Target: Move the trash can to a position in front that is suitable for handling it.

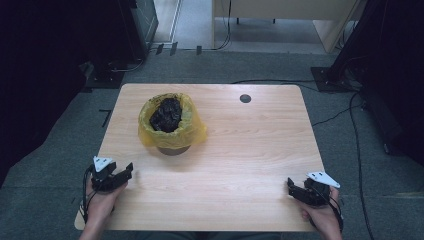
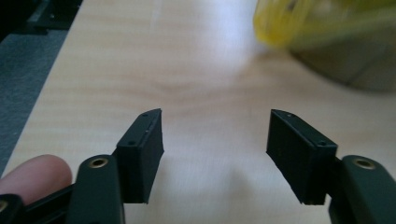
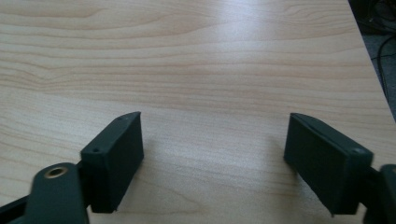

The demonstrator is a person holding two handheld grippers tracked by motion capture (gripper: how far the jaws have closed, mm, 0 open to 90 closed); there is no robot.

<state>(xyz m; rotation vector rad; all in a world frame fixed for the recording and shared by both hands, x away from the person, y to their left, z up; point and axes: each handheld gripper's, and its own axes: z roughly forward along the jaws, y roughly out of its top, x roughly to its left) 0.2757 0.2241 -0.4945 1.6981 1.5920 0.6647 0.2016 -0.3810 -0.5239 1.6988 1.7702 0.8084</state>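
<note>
A small bin lined with a yellow bag (image 1: 171, 125) stands on the left half of the wooden table (image 1: 250, 145); dark crumpled stuff (image 1: 166, 114) fills its top. My left gripper (image 1: 127, 172) rests at the table's front left, jaws open with bare wood between them. The left gripper view shows that gripper (image 2: 215, 135) and, blurred at the upper right, the yellow bag (image 2: 322, 21). My right gripper (image 1: 291, 186) sits at the front right corner, also open and empty. In its own view the right gripper (image 3: 212, 140) has only table between its jaws.
A round dark cable hole (image 1: 245, 98) is set in the table near the back edge. Grey carpet (image 1: 45, 165) surrounds the table, with cables (image 1: 357, 150) on the floor to the right and dark equipment at both sides.
</note>
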